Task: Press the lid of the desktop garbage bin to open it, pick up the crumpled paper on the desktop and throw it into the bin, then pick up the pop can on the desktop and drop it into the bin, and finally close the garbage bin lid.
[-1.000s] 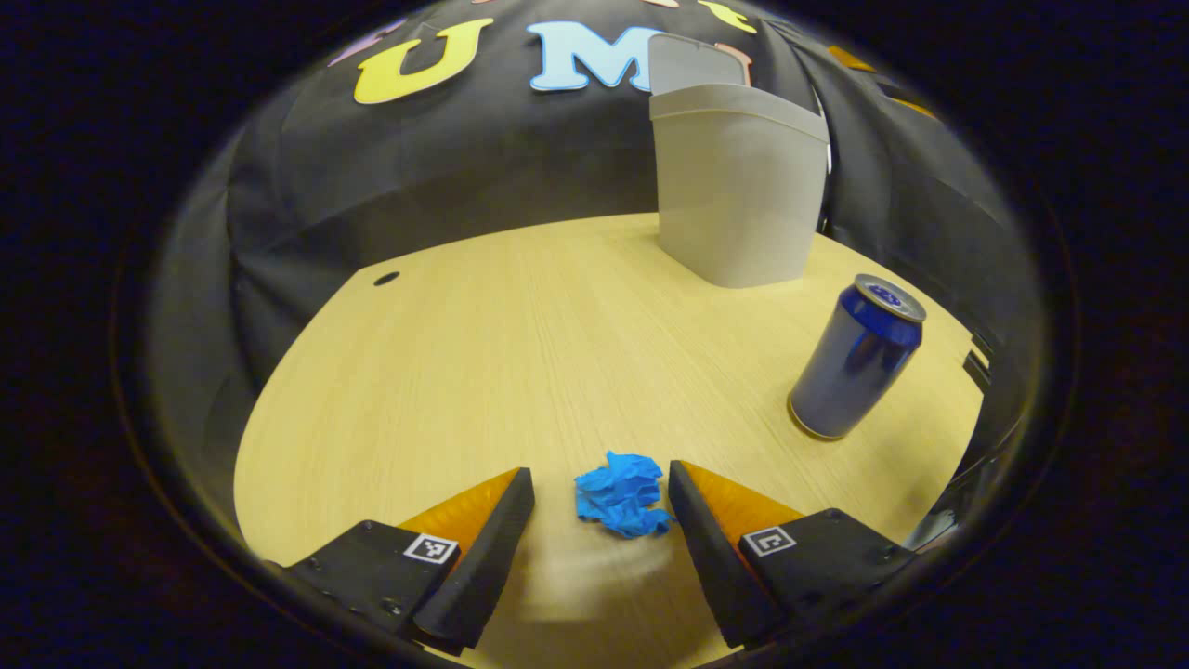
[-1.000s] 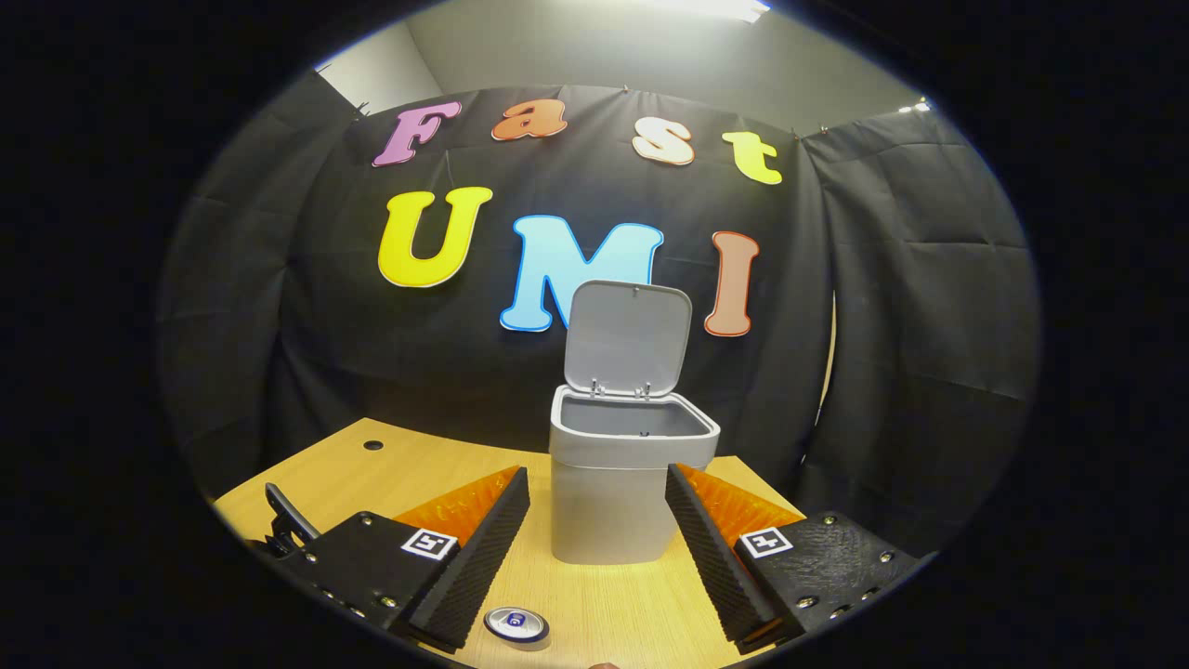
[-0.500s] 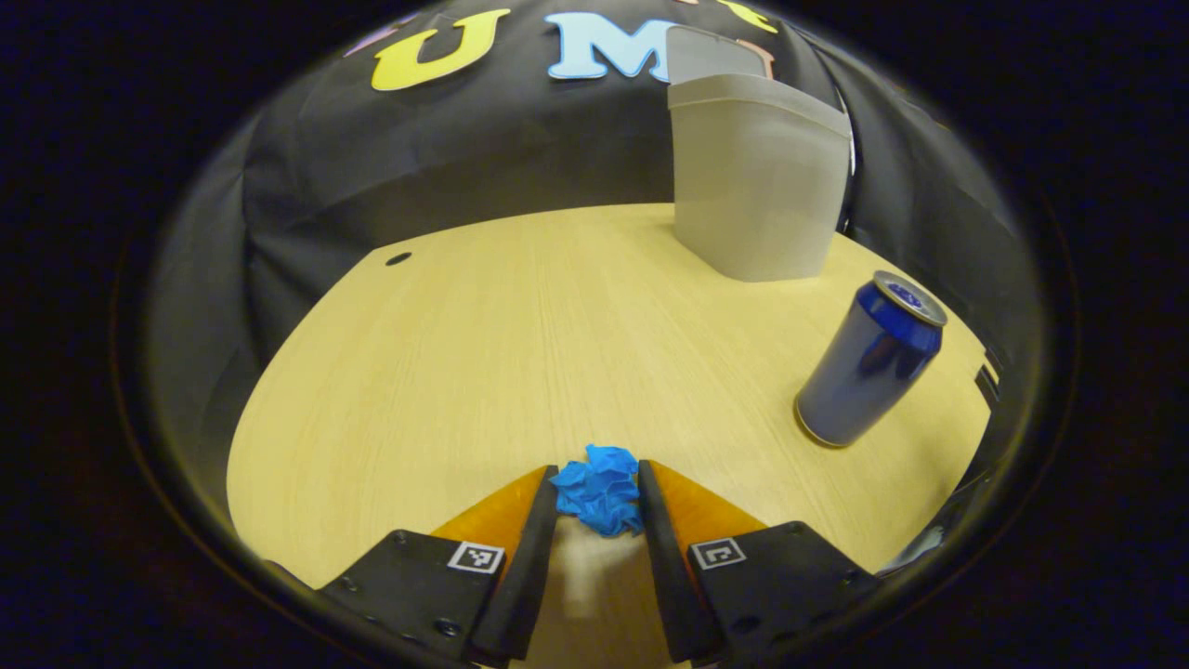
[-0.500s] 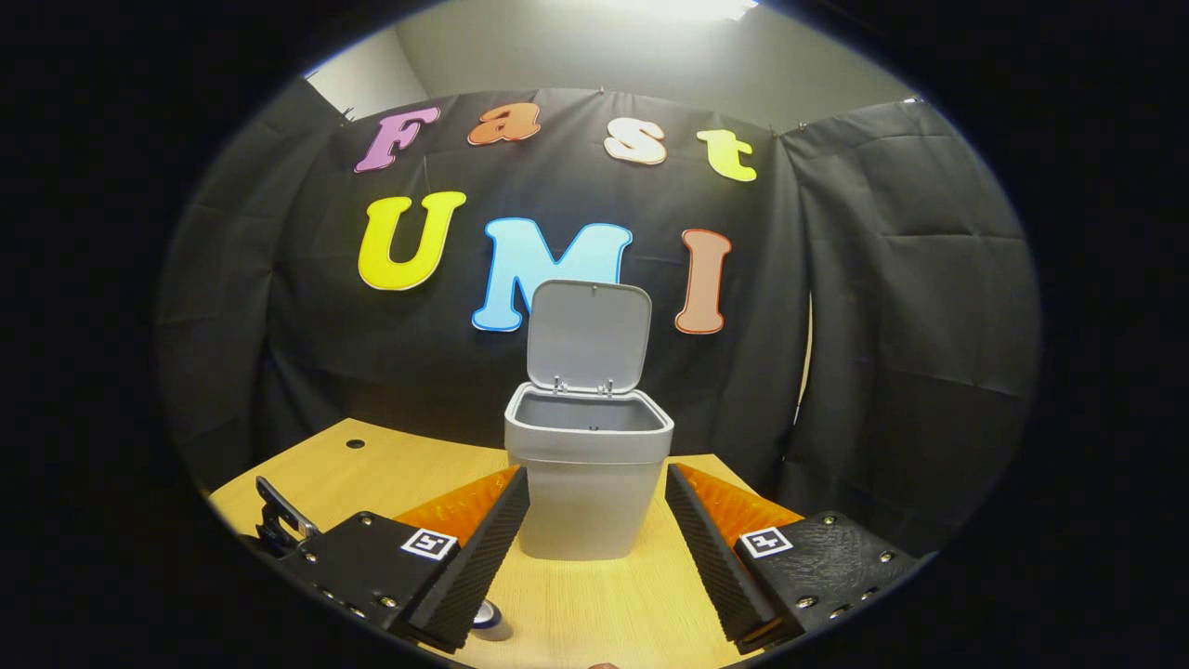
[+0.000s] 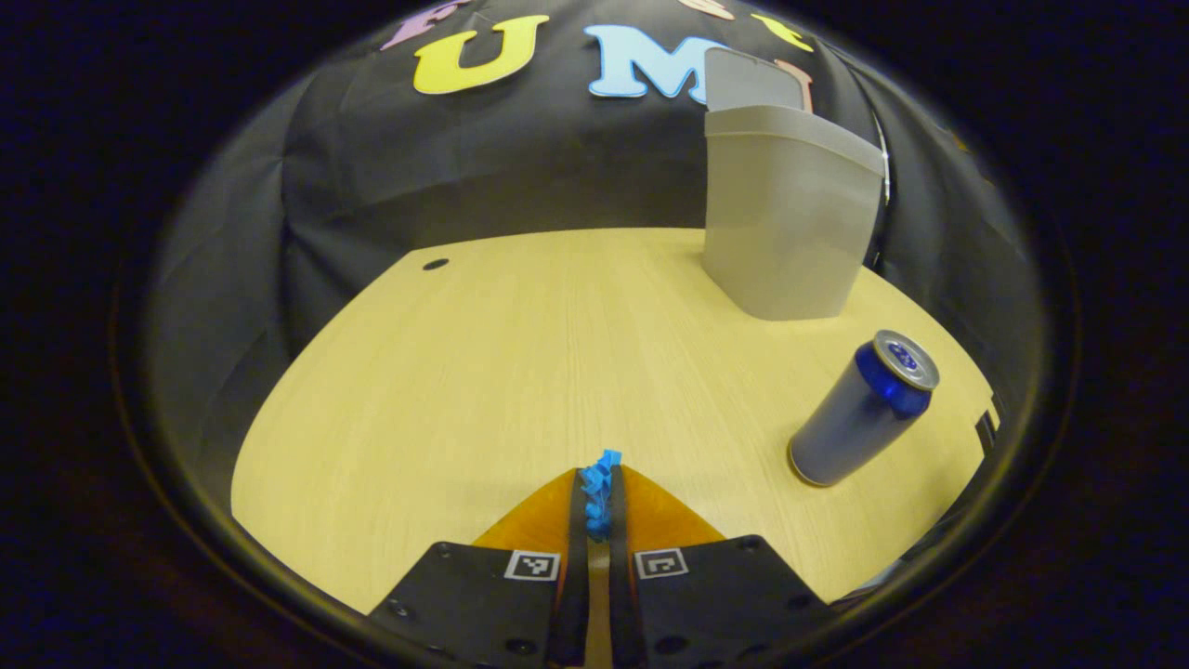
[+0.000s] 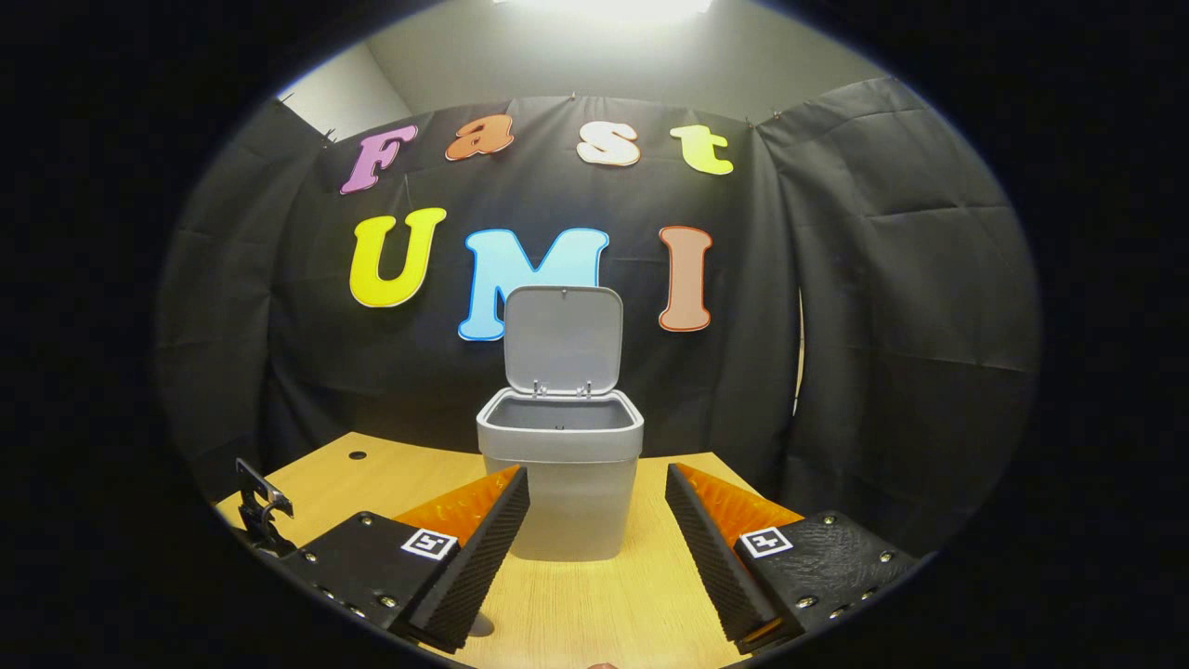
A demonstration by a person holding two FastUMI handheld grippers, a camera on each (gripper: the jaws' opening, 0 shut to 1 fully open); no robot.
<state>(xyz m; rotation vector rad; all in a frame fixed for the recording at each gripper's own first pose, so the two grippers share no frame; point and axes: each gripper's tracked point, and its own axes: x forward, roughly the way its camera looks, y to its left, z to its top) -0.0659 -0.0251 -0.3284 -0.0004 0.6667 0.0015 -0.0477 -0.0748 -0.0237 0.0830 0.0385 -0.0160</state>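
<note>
- In the left gripper view, the left gripper [image 5: 595, 497] is clenched on the crumpled paper [image 5: 596, 491]: both fingers press on the blue wad from either side, with only a thin strip of it showing between them.
- A small tuft of the paper pokes out just past the fingertips, over the wooden desktop [image 5: 520, 353].
- The pop can [image 5: 862, 409], blue with a silver top, stands on the desktop ahead of this gripper and off to its right, well apart from the fingers.
- The garbage bin [image 5: 785, 218], grey, stands farther ahead than the can, also to the right, near the far edge of the desktop against the black cloth.
- Its lid [image 5: 748, 82] stands raised behind the rim, so the bin is open.
- A small dark hole [image 5: 435, 264] sits in the desktop far ahead and to the left of this gripper.
- In the right gripper view, the right gripper [image 6: 597, 497] is released: its fingers are spread wide with nothing between them.
- The garbage bin [image 6: 560, 483] stands straight ahead of it, seen through the gap between the fingers, apart from both.
- The lid [image 6: 563, 339] is upright on its rear hinge, and the inside of the bin is visible from the front.
- A dark piece of hardware [image 6: 257, 516] shows at the left, beside this gripper's left finger; I cannot tell what it is.
</note>
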